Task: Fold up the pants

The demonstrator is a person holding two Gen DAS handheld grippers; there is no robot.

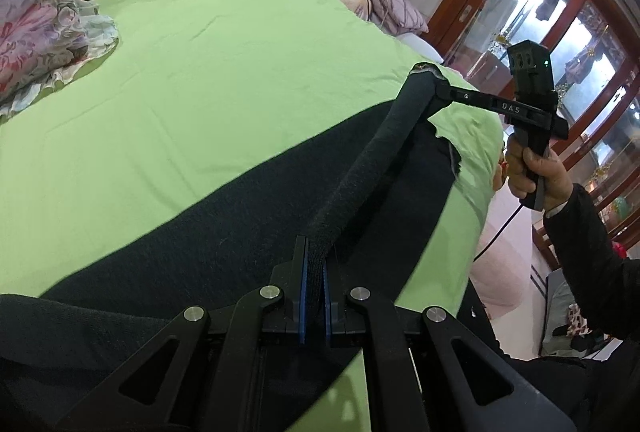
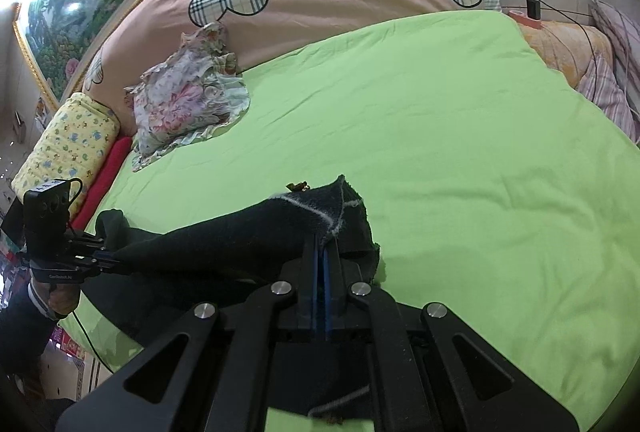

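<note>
Mid-fold imo: I had both grippers, left [image 1: 314,268] & right [image 2: 322,252], pinching the pants [image 1: 224,208] edge, lifted center-frame, next needed laying it over evenly.

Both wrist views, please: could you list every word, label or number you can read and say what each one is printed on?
"DAS": white letters on the arm of the right gripper, in the left wrist view.
Small pale print on the body of the left gripper, in the right wrist view: too blurred to read.
White sticker on top of that gripper's camera block: characters too small to read.
Nothing else is legible.
</note>
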